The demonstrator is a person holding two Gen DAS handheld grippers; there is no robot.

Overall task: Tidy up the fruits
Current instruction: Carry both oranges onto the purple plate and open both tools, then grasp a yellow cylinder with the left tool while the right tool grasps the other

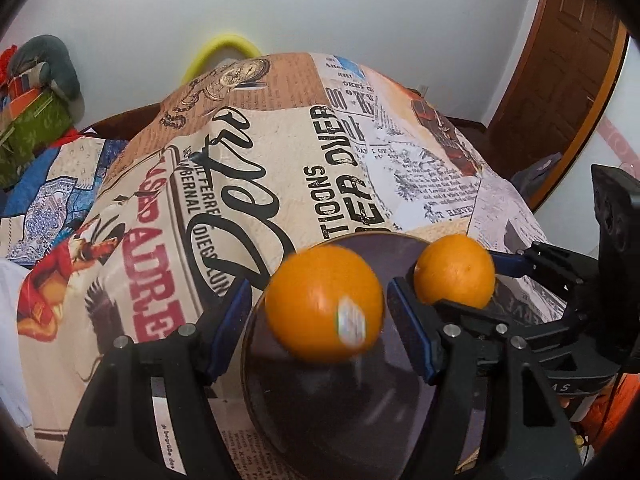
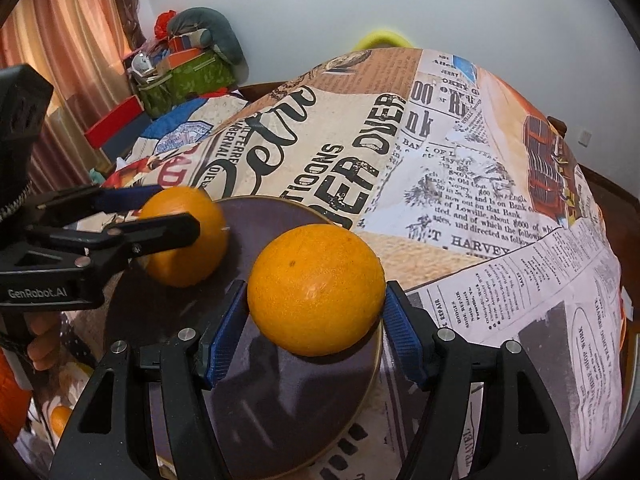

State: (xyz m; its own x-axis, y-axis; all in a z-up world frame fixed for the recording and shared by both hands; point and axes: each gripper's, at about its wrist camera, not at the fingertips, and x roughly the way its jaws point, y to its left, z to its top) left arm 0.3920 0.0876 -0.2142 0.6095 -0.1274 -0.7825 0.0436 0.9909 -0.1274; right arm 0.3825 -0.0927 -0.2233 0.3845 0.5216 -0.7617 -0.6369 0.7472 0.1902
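1. Over the dark round plate (image 1: 320,408) on the table, my left gripper (image 1: 320,312) stands with its jaws spread wide; an orange with a sticker (image 1: 324,304) sits between the blue pads, and a gap shows on both sides, so I read it as released, not gripped. That orange is blurred in the left wrist view.
2. At the plate's right rim in the right wrist view, my right gripper (image 2: 316,320) frames the second orange (image 2: 316,290); both blue pads sit at or against the peel. I take it as grasping this fruit.
3. From the right wrist view, the left gripper (image 2: 172,216) shows at the left with the sticker orange (image 2: 192,248) between its fingers, over the plate (image 2: 280,420).
4. Both oranges are near each other over the plate, apart.
5. Under the plate lies a newspaper-print tablecloth (image 2: 460,184).
6. Behind the table stands a white wall (image 1: 360,8).
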